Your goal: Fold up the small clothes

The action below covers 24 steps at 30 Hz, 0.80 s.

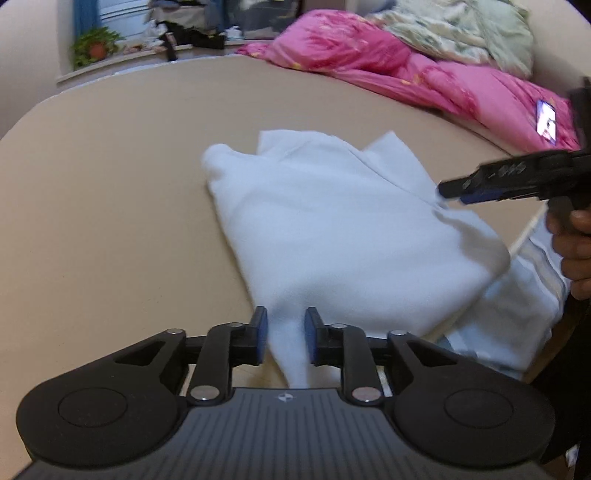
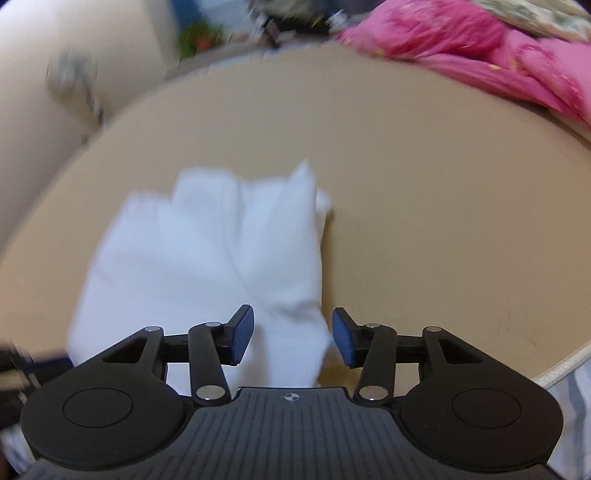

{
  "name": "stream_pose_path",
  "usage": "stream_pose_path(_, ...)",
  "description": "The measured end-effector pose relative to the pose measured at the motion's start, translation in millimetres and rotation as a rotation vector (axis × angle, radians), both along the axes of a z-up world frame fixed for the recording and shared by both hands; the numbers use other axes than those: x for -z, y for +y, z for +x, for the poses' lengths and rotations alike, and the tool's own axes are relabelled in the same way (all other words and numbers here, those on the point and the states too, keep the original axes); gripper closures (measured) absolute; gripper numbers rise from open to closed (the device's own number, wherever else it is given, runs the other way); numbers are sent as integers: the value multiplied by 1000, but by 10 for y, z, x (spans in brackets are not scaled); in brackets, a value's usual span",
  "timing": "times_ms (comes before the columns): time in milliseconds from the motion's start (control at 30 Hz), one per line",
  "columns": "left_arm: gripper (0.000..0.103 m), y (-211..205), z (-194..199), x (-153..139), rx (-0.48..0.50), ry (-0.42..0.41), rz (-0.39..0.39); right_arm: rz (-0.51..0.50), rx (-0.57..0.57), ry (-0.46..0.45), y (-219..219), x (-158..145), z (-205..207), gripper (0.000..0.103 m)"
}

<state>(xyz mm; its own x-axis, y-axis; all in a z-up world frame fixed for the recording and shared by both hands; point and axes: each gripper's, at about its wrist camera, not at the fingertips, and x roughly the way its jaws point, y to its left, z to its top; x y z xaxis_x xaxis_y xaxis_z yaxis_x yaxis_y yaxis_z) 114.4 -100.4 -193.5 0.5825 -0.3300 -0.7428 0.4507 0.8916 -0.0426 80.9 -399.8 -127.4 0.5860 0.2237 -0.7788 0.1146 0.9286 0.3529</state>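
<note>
A white folded garment [image 1: 332,221] lies on the tan surface [image 1: 110,184]. Its near corner tapers down between the fingers of my left gripper [image 1: 285,339], whose blue pads stand a little apart from the cloth, so the gripper is open. In the right wrist view the same garment [image 2: 207,258] is blurred. Its right near corner sits between the wide-open pads of my right gripper [image 2: 293,339], which do not press on it. From the left wrist view the right gripper [image 1: 448,194] hovers at the garment's right edge, held by a hand [image 1: 572,236].
A pink quilt [image 1: 406,74] and a pale floral blanket [image 1: 461,29] are heaped at the back right, with a lit phone [image 1: 546,122] on the quilt. More white striped cloth [image 1: 517,314] hangs past the surface's right edge. A potted plant [image 1: 96,46] stands on the far sill.
</note>
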Motion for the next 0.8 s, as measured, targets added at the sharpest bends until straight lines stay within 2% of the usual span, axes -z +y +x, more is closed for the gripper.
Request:
stream_pose_path(67, 77, 40, 32, -18, -16, 8, -14, 12, 41, -37, -69, -79, 45, 54)
stream_pose_path(200, 76, 25, 60, -100, -24, 10, -13, -64, 37, -48, -7, 25, 358, 54)
stream_pose_path(367, 71, 24, 70, -119, -30, 10, -11, -13, 89, 2, -20, 328, 666, 54)
stream_pose_path(400, 69, 33, 70, -118, -33, 12, -13, 2, 103, 11, -12, 394, 719, 66)
stream_pose_path(433, 69, 35, 86, -118, -38, 14, -17, 29, 122, 12, -10, 461, 752, 97)
stream_pose_path(533, 68, 69, 125, -142, -50, 21, -41, 96, 212, 38, -135, 573, 740, 99)
stream_pose_path(667, 67, 130, 184, -203, -74, 28, -76, 168, 292, 122, -189, 780, 768, 97)
stream_pose_path(700, 61, 163, 214, -227, -86, 34, -90, 157, 299, 130, -200, 771, 765, 89)
stream_pose_path(733, 52, 203, 250, -254, -99, 43, -112, 131, 310, 125, -216, 727, 741, 72)
stream_pose_path(800, 41, 315, 360, -306, -129, 73, -190, 114, 343, 85, -278, 592, 633, 56)
